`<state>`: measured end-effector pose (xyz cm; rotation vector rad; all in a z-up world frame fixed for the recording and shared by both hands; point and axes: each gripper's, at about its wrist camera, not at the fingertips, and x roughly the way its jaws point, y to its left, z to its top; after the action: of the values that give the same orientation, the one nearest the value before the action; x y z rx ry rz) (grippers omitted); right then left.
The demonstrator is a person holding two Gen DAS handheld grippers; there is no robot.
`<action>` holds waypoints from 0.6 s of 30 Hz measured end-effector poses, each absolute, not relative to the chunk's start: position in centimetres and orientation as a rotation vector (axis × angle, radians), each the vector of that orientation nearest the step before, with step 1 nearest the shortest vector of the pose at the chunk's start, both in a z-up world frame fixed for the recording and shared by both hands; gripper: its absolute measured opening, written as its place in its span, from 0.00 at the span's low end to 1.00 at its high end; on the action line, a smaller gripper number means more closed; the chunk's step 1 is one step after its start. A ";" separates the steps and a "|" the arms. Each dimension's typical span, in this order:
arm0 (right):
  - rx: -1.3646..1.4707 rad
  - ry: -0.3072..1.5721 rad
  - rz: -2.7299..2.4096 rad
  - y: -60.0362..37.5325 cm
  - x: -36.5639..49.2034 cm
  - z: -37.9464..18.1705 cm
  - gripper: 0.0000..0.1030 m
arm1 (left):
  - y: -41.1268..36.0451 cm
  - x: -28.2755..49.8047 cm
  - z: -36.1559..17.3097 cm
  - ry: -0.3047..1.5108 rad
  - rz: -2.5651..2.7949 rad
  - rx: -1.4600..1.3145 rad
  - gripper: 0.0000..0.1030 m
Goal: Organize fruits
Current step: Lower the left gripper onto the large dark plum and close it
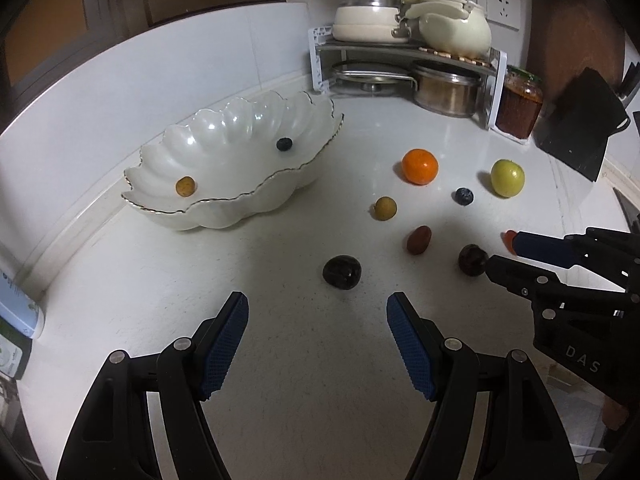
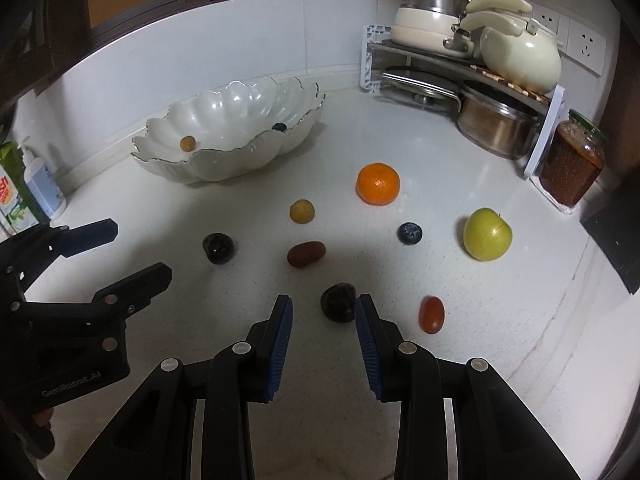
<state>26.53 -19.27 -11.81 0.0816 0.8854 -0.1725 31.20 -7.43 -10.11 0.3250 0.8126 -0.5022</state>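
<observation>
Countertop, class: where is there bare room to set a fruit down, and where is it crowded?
Bare: the counter in front of the scalloped bowl, and the bowl's middle between its yellow fruit and blueberry. Crowded: around the orange and green apple.

A: Small red oval tomato (image 1: 509, 240) in the left wrist view: mostly hidden behind the right gripper's blue-padded finger (image 1: 544, 247). Only a sliver shows.

B: Dark blueberry in the white scalloped bowl (image 2: 224, 168)?

A: The blueberry (image 2: 279, 127) is half behind the bowl's near rim in the right wrist view.

B: Edges?

A: Green carton (image 2: 14, 196) cut by the left border; black slab (image 2: 616, 236) cut at right. Label print unreadable.
</observation>
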 end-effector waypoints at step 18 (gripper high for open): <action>0.119 0.885 -0.205 -20.6 28.0 -14.5 0.33 | -9.4 33.9 -13.3 0.834 -0.561 0.333 0.64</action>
<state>27.99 -20.59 -14.47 0.1187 0.8846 -0.2052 33.87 -9.39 -13.26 0.3334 0.8341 -0.5606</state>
